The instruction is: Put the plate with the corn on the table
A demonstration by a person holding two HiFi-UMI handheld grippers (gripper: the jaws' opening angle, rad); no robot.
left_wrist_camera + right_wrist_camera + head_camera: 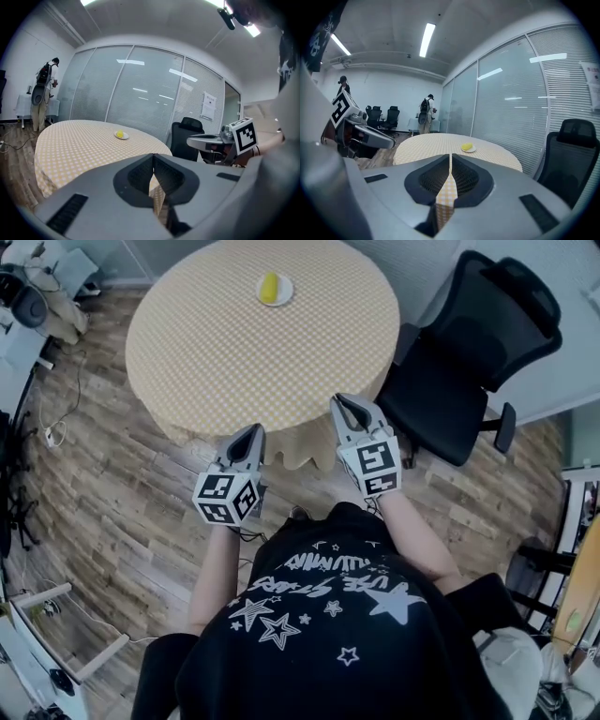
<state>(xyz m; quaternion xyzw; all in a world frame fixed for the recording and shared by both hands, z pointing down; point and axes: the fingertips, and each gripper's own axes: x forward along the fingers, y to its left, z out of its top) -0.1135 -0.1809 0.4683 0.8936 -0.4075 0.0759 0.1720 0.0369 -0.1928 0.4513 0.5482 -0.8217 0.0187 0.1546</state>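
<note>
A small white plate with a yellow corn cob (274,289) (121,135) (468,148) rests on the far side of the round table with the yellow checked cloth (206,352) (70,140) (426,140). My left gripper (253,432) (153,157) hangs just off the table's near edge, jaws together, nothing in them. Beside it, my right gripper (343,401) (450,157) reaches the near rim of the table, also shut and empty. Both point toward the plate, which lies well beyond them.
A black office chair (469,362) (185,136) (572,159) stands close to the table's right side. Cables (56,427) trail over the wooden floor at the left. A person (42,93) (425,112) stands far behind the table by a glass wall.
</note>
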